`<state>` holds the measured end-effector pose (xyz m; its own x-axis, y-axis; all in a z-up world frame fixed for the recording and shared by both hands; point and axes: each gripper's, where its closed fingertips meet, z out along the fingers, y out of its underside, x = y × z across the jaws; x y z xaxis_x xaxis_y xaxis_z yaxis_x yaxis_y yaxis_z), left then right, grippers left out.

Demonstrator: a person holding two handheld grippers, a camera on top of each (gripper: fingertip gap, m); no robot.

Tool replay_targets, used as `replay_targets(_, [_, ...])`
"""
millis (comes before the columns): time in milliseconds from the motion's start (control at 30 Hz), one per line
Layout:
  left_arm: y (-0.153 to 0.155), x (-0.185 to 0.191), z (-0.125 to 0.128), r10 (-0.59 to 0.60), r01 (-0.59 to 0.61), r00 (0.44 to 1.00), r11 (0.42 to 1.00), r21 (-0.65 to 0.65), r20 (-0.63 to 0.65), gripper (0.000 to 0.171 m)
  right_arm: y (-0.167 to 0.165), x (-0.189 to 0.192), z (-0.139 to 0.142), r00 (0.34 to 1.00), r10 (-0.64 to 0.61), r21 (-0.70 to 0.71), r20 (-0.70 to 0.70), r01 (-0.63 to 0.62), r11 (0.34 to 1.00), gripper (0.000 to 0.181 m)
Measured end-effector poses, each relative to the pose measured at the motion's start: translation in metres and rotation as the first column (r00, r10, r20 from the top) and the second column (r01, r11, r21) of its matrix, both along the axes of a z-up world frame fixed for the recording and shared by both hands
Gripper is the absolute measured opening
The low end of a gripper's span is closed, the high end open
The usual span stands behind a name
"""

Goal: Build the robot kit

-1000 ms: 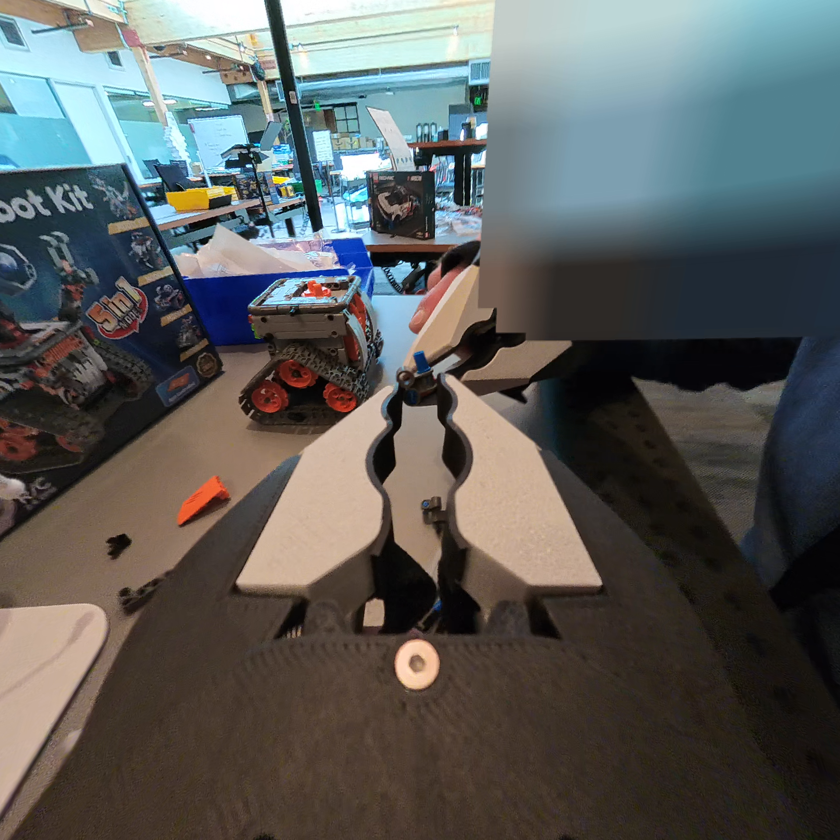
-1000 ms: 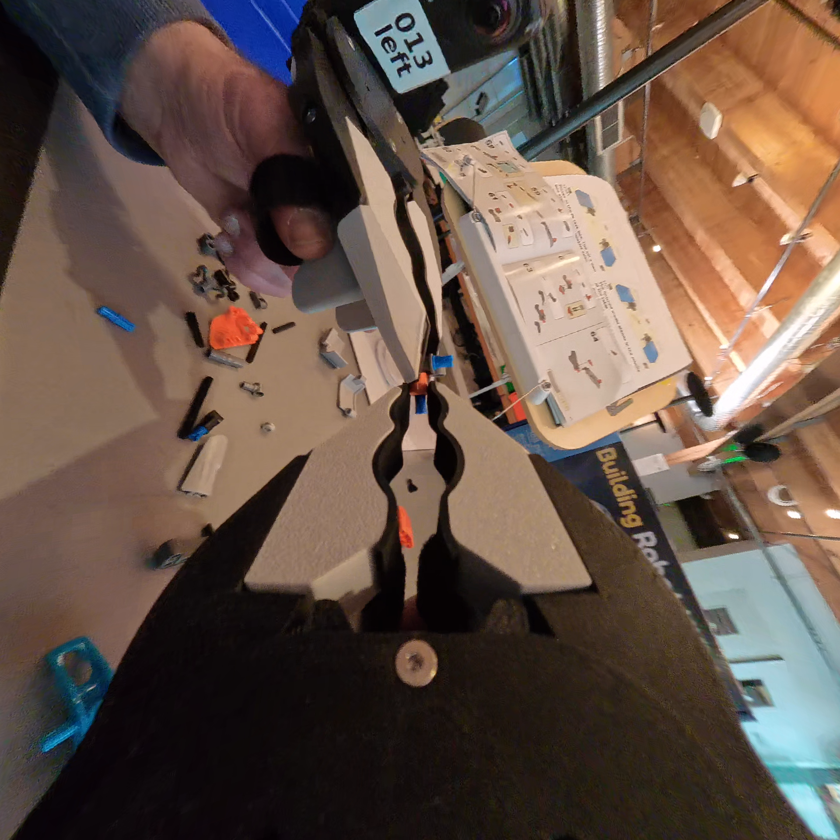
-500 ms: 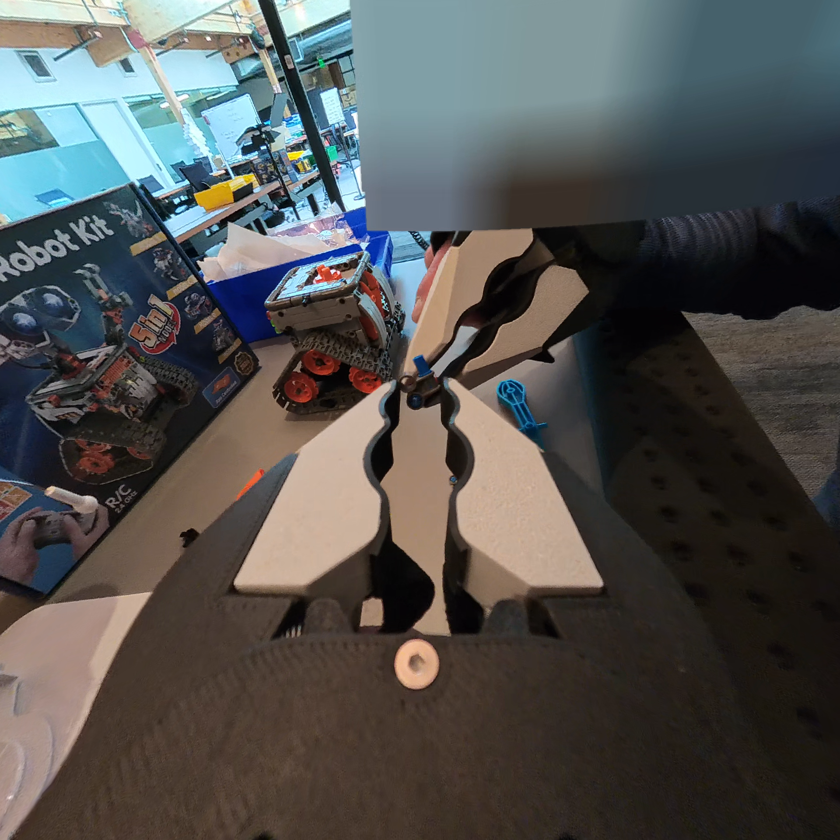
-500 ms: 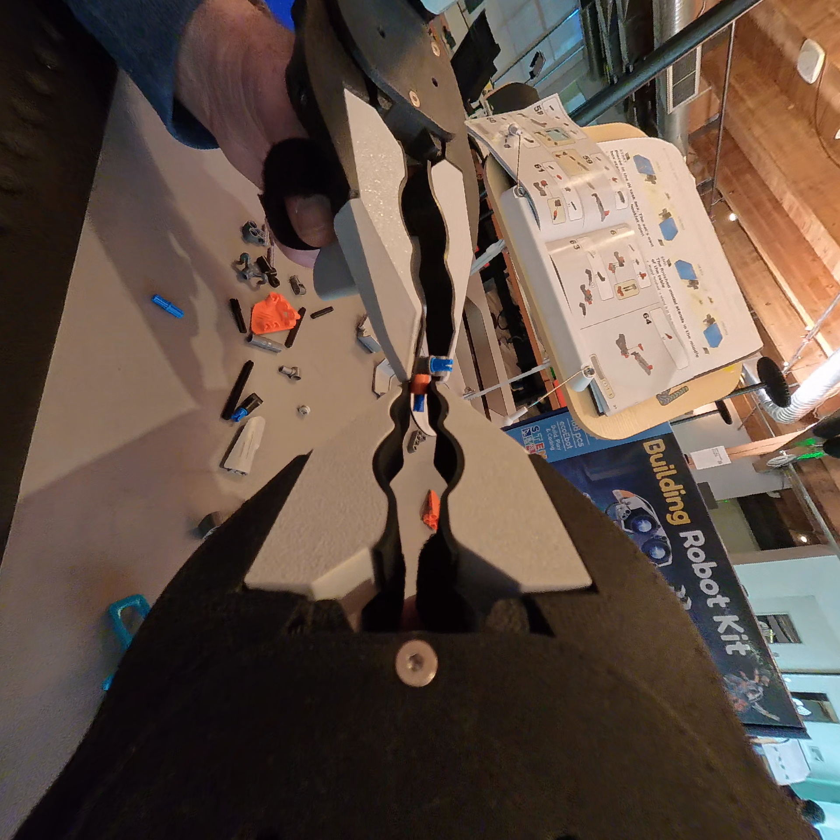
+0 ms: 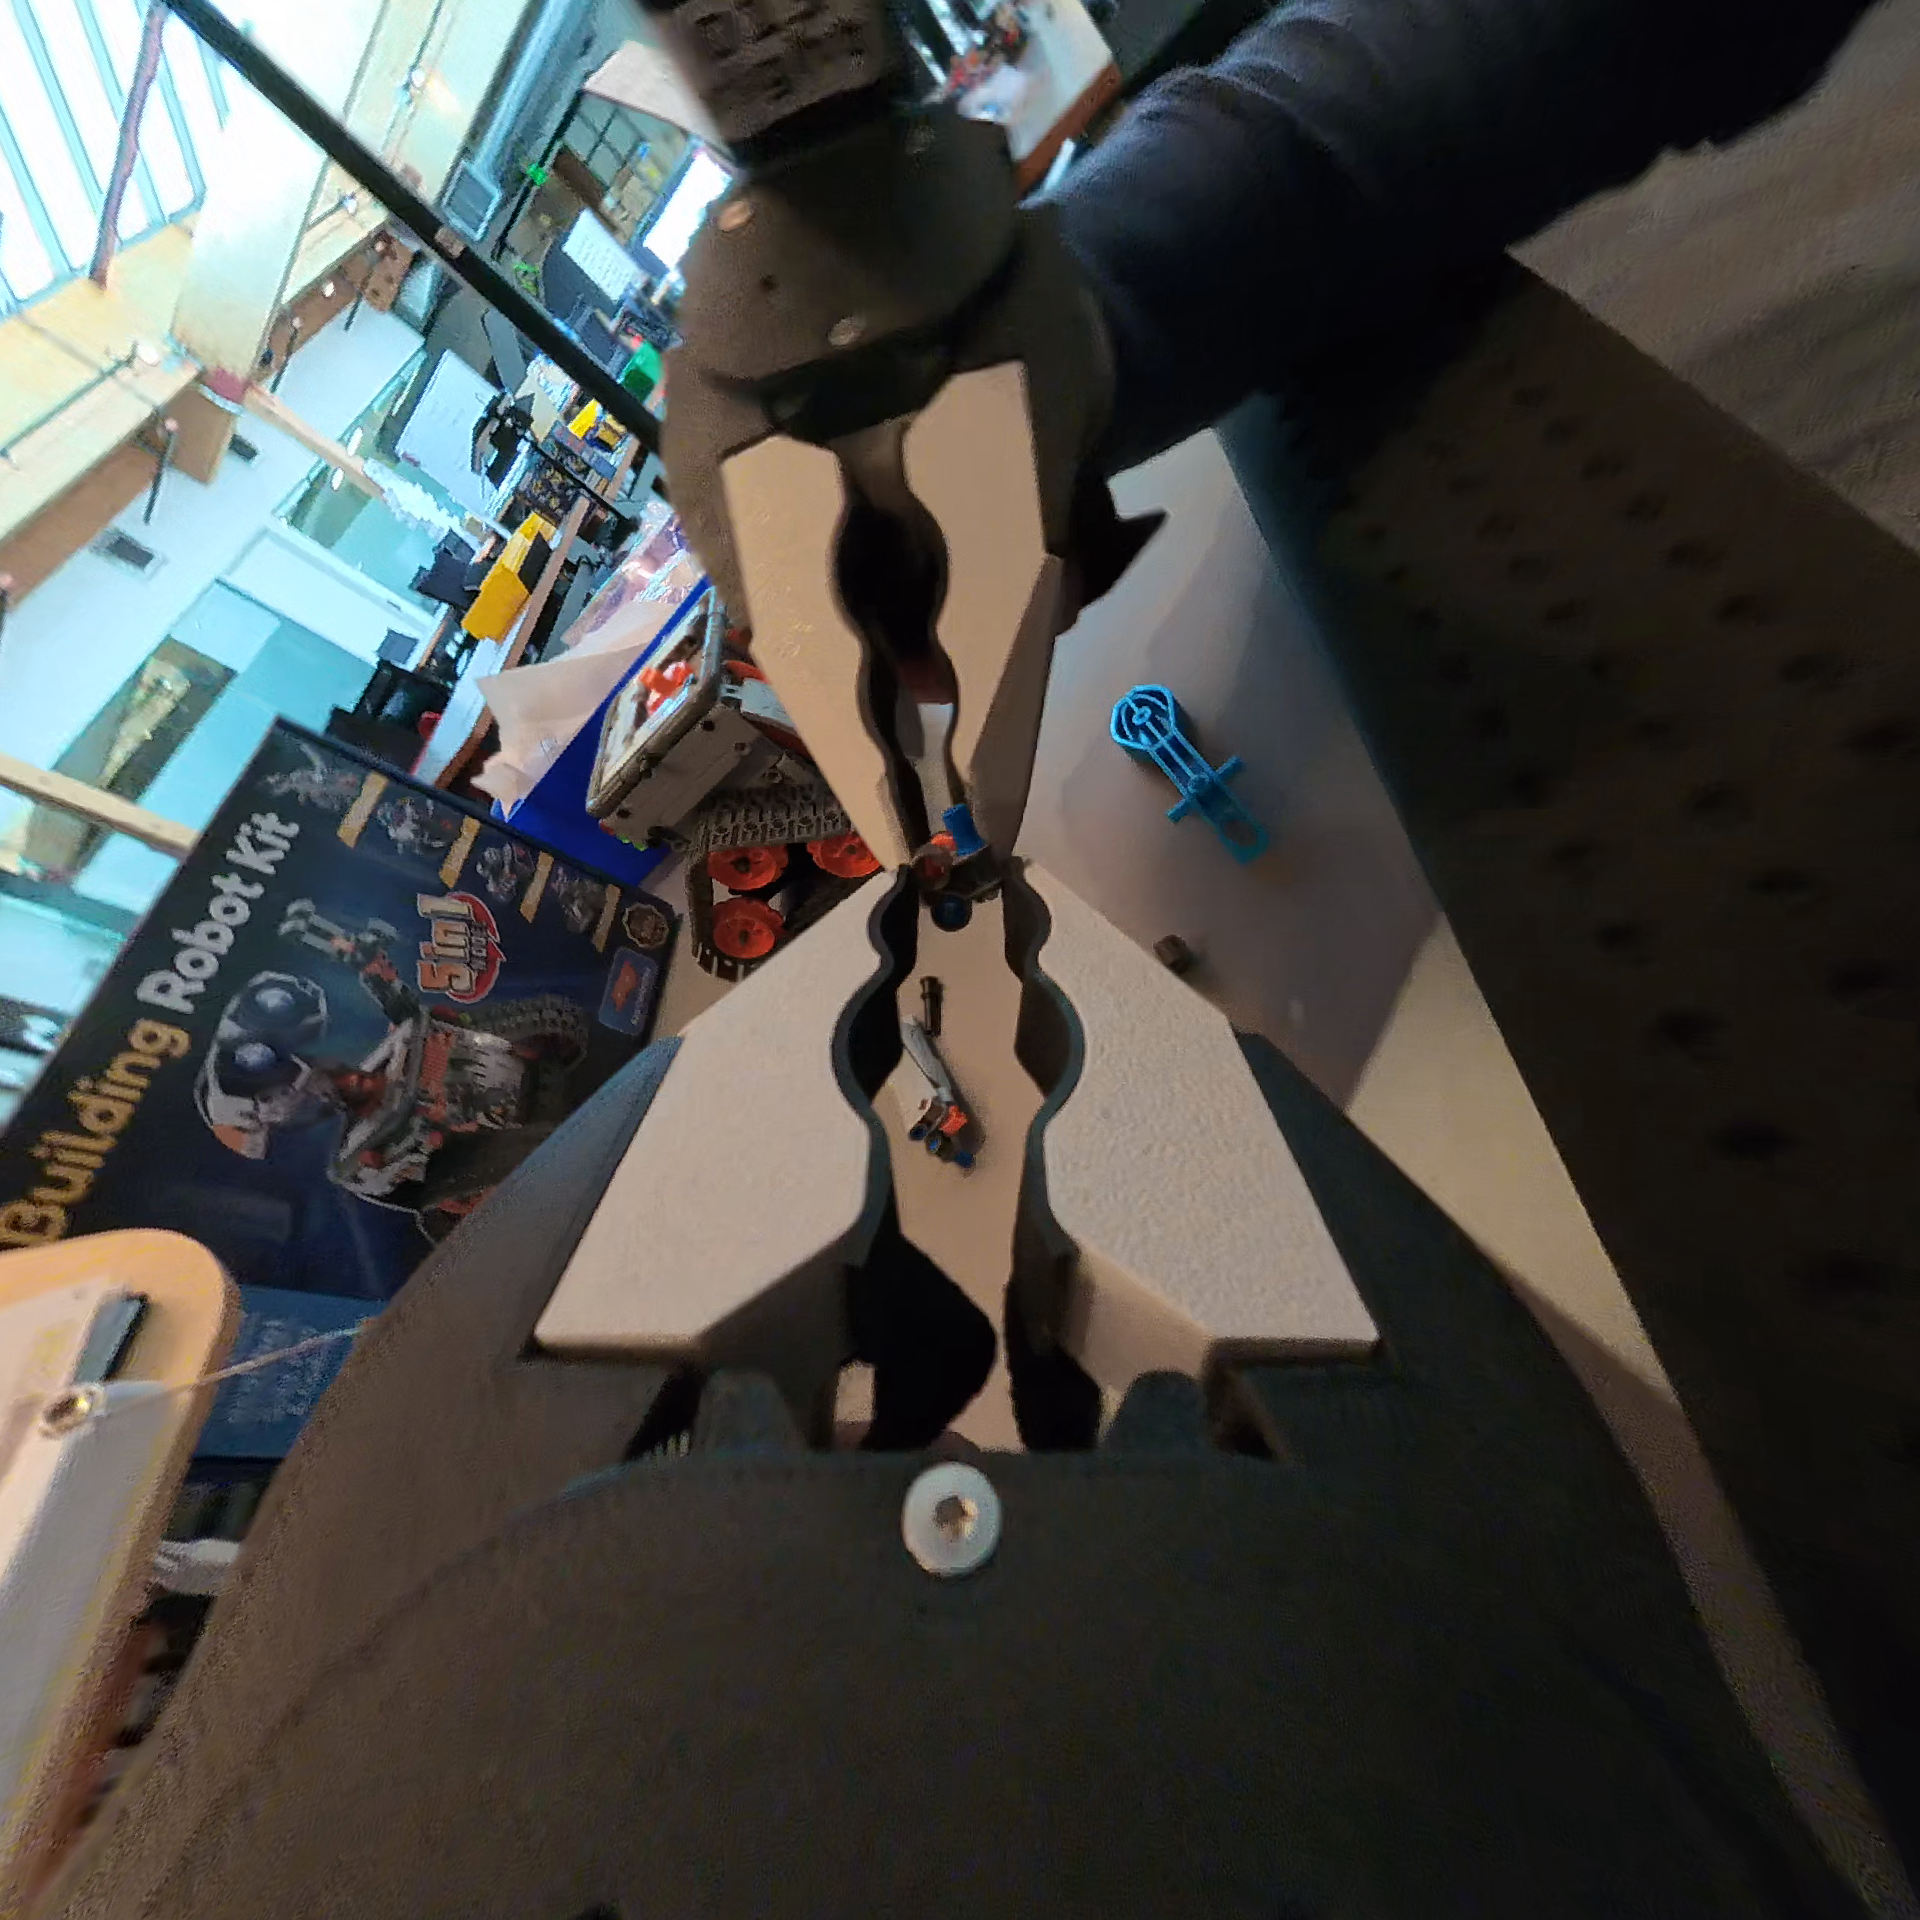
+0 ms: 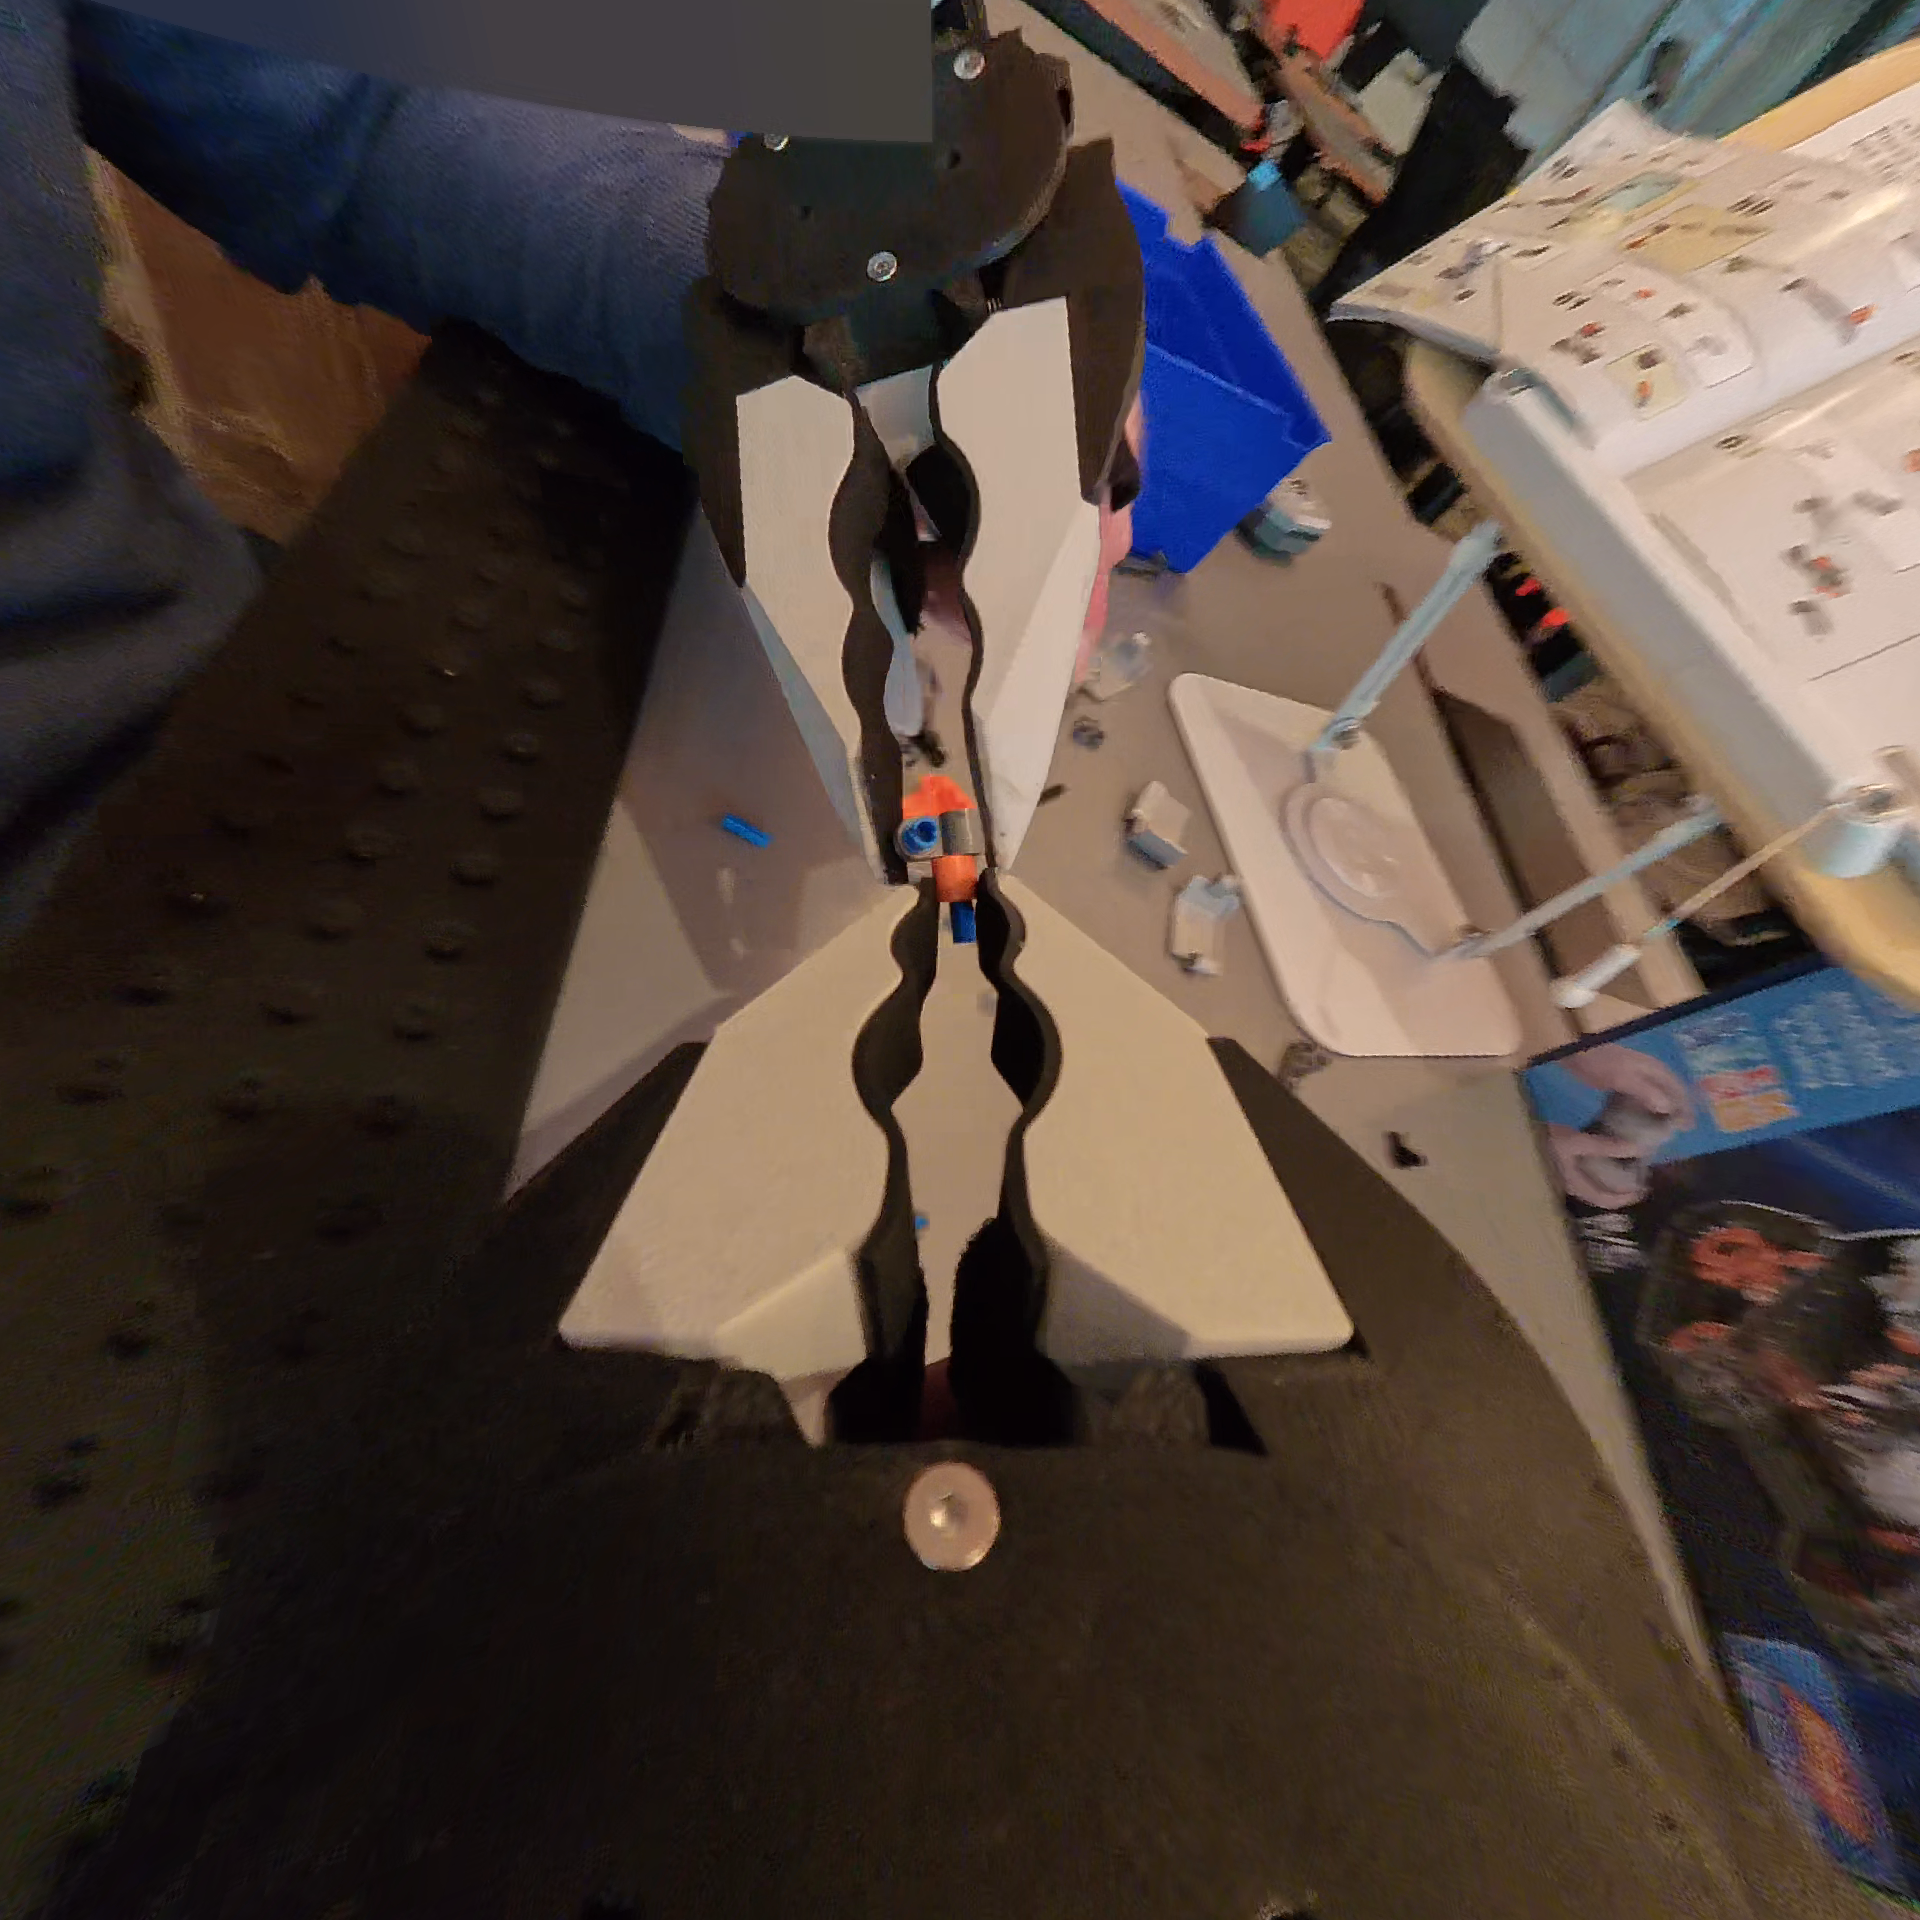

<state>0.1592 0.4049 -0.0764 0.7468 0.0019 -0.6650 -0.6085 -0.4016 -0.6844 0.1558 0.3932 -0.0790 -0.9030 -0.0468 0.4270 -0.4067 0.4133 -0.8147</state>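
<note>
Above the grey bench (image 5: 1226,582), tip to tip: left gripper (image 5: 951,883) and right gripper (image 6: 951,883), each clamped on one small orange, blue and grey toy-brick assembly (image 6: 940,831) held between them. Below, on the bench: tracked grey-and-orange brick vehicle (image 5: 727,790), blue plastic lever piece (image 5: 1184,769), loose small parts (image 5: 935,1091), dark-blue kit box (image 5: 343,997), white stand base (image 6: 1340,883).
</note>
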Motion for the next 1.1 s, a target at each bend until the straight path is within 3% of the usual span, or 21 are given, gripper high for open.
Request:
replay_targets(67, [0.0, 0.007, -0.005, -0.029, 0.025, 0.996, 0.999, -0.048, -0.083, 0.015, 0.001, 0.008, -0.006, 0.989, 0.056, 0.011, 0.135, -0.058, 0.998, 0.004])
replay_targets(200, [0.003, 0.017, -0.016, -0.064, 0.018, 0.955, 0.987, -0.16, -0.29, 0.015, 0.004, 0.021, -0.015, 0.908, 0.154, 0.009, 0.39, -0.171, 0.985, 0.005])
replay_targets(267, [0.003, 0.019, -0.02, -0.077, 0.003, 0.927, 0.98, -0.197, -0.368, 0.014, 0.004, 0.024, -0.02, 0.886, 0.165, 0.022, 0.433, -0.193, 0.981, 0.005])
replay_targets(333, [0.002, 0.012, -0.018, -0.038, -0.03, 0.925, 0.985, -0.172, -0.379, 0.015, 0.004, 0.018, -0.019, 0.912, 0.144, 0.02, 0.384, -0.164, 0.986, 0.005])
replay_targets(433, [0.0, -0.004, -0.015, 0.059, -0.086, 0.972, 0.99, -0.112, -0.229, 0.014, 0.005, 0.002, -0.015, 0.974, 0.057, 0.03, 0.219, -0.065, 0.997, 0.004])
replay_targets(533, [0.0, -0.015, -0.014, 0.123, -0.12, 0.989, 0.992, -0.038, 0.078, 0.022, 0.008, -0.016, -0.011, 0.998, -0.06, 0.029, 0.016, 0.059, 0.998, 0.004])
replay_targets(633, [0.001, -0.021, -0.011, 0.13, -0.146, 0.942, 0.989, 0.031, 0.31, 0.028, 0.01, -0.029, -0.007, 0.968, -0.151, 0.03, -0.2, 0.16, 0.987, 0.005])
replay_targets(767, [0.001, -0.03, -0.004, 0.13, -0.212, 0.844, 0.972, 0.101, 0.521, 0.031, 0.011, -0.042, 0.002, 0.873, -0.235, -0.006, -0.427, 0.257, 0.966, 0.005])
replay_targets(967, [0.003, -0.036, -0.001, 0.105, -0.261, 0.752, 0.954, 0.147, 0.651, 0.019, 0.005, -0.042, 0.005, 0.724, -0.232, -0.001, -0.65, 0.304, 0.953, 0.005])
replay_targets(1100, [0.003, -0.036, -0.004, 0.12, -0.263, 0.766, 0.955, 0.137, 0.631, 0.018, 0.003, -0.041, 0.008, 0.721, -0.248, -0.022, -0.647, 0.308, 0.951, 0.005])
